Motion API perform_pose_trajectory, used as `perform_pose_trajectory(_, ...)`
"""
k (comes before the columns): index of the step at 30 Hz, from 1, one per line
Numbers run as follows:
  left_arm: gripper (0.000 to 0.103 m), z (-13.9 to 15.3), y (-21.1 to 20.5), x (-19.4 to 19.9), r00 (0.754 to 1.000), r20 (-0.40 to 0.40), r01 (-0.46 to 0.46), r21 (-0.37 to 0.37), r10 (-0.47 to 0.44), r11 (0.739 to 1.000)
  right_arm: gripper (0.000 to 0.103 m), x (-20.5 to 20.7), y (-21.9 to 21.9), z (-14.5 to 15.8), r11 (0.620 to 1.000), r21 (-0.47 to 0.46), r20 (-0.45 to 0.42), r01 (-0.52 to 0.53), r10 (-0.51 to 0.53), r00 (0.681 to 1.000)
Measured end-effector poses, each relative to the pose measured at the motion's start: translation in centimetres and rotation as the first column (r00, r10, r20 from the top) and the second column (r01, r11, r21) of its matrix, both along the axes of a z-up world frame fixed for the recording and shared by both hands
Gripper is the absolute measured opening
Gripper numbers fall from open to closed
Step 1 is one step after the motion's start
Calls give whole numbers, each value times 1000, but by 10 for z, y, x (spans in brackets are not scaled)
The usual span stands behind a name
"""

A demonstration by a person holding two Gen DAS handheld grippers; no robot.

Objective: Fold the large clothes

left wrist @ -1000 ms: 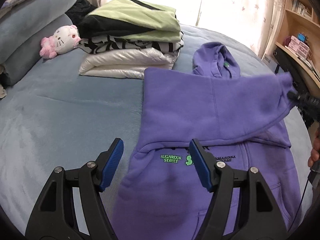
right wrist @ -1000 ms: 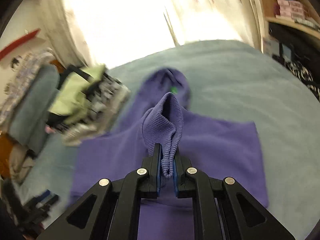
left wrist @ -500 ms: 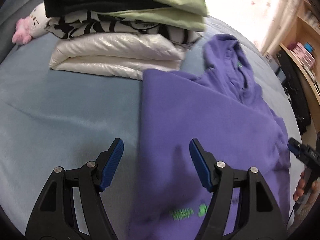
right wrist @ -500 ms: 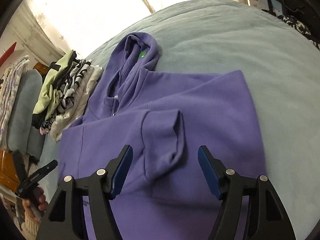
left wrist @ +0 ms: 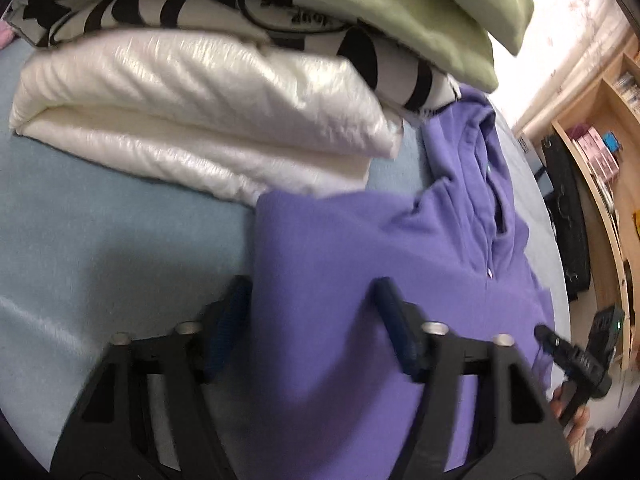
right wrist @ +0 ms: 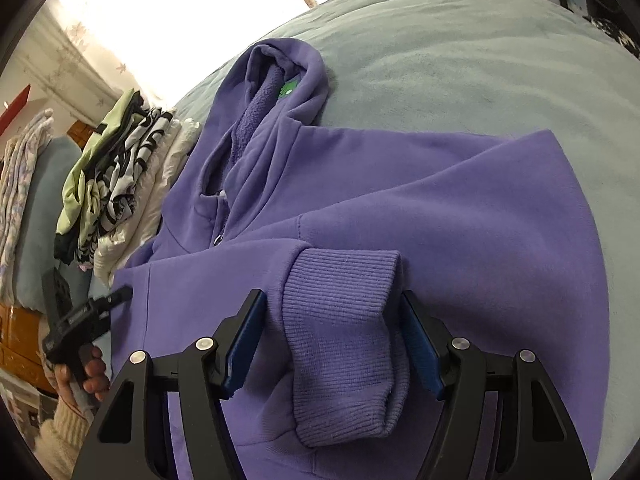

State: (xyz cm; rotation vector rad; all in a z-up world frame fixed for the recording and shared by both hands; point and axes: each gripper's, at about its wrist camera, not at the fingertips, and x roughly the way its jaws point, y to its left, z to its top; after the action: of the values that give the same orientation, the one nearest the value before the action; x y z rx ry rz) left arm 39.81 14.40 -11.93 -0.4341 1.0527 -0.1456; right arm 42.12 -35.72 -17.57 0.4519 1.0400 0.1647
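Purple hoodie (right wrist: 400,184) flat on bed, right gripper (right wrist: 334,344) angled down, jaws closing, astride cuff (right wrist: 340,320), not gripping.

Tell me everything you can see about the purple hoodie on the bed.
The purple hoodie looks like soft fleece. It lies flat, front up, on the grey-blue bed, hood toward the window, beside a stack of folded clothes. One sleeve is folded across the chest, its ribbed cuff lying free between the open right tongs.
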Motion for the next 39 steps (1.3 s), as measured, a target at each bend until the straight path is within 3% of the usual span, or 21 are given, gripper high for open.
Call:
perform_pose_trajectory(1, 21, 3, -3, 1, 1000, 0, -5, 13, 5, 1000, 53, -3, 1, 2, 1000, -1, 4, -20, 20, 1000)
perform_pose_trajectory(2, 15, 11, -5, -2, 1000, 24, -16, 35, 15, 999, 36, -6, 2, 4, 999, 4, 8, -44, 44, 999)
perform_pose_trajectory(4, 14, 34, -15, -19, 993, 121, -20, 125, 5, 992, 21, -12, 11, 16, 998, -16, 56, -64, 65, 996)
perform_pose_trajectory(7, 13, 62, -34, -42, 967, 249, -20, 276, -52, 961, 20, -19, 28, 26, 994, -102, 135, -49, 62, 989)
perform_pose_trajectory(9, 13, 59, -42, -44, 960, 267, -21, 356, -81, 934, 20, -13, 35, 12, 989, -142, 89, -33, 45, 995)
perform_pose_trajectory(12, 14, 27, -44, -27, 982, 175, -2, 392, -73, 920, 23, -10, 36, 2, 991, -131, 62, -13, 22, 998)
perform_pose_trajectory(14, 16, 20, -48, -21, 986, 151, -1, 399, -65, 917, 43, -16, 33, 8, 990, -138, 46, -6, 12, 999)
perform_pose_trajectory(16, 19, 29, -51, -24, 984, 164, -9, 422, -66, 907, 56, -27, 28, 19, 987, -162, 61, 5, 5, 998)
perform_pose_trajectory(19, 25, 44, -53, -38, 980, 178, 0, 467, -94, 884, 58, -49, 17, 34, 982, -189, 103, 15, 5, 995)
perform_pose_trajectory(22, 28, 65, -55, -65, 966, 221, -1, 527, -136, 850, 58, -72, 6, 44, 987, -157, 126, 18, 2, 992)
perform_pose_trajectory(25, 27, 81, -62, -87, 960, 228, 25, 510, -163, 860, 57, -87, 20, 47, 992, -125, 120, -26, 41, 992)
perform_pose_trajectory(28, 27, 89, -71, -112, 960, 216, 67, 446, -180, 892, 56, -95, 55, 53, 988, -116, 151, -99, 116, 982)
perform_pose_trajectory(32, 22, 74, -109, -123, 960, 215, 76, 420, -181, 904, 56, -96, 113, 58, 969, -137, 182, -205, 228, 957)
perform_pose_trajectory(36, 20, 44, -124, -120, 977, 164, 55, 421, -135, 906, 54, -89, 136, 36, 963, -164, 118, -214, 234, 965)
perform_pose_trajectory(37, 20, 33, -123, -117, 984, 136, 44, 445, -116, 895, 49, -88, 133, 30, 961, -184, 99, -206, 226, 969)
perform_pose_trajectory(38, 20, 22, -119, -114, 990, 105, 33, 468, -92, 883, 36, -88, 125, 26, 961, -197, 92, -195, 216, 972)
perform_pose_trajectory(39, 20, 15, -113, -112, 993, 92, 27, 467, -79, 884, 31, -88, 114, 25, 964, -190, 96, -186, 207, 974)
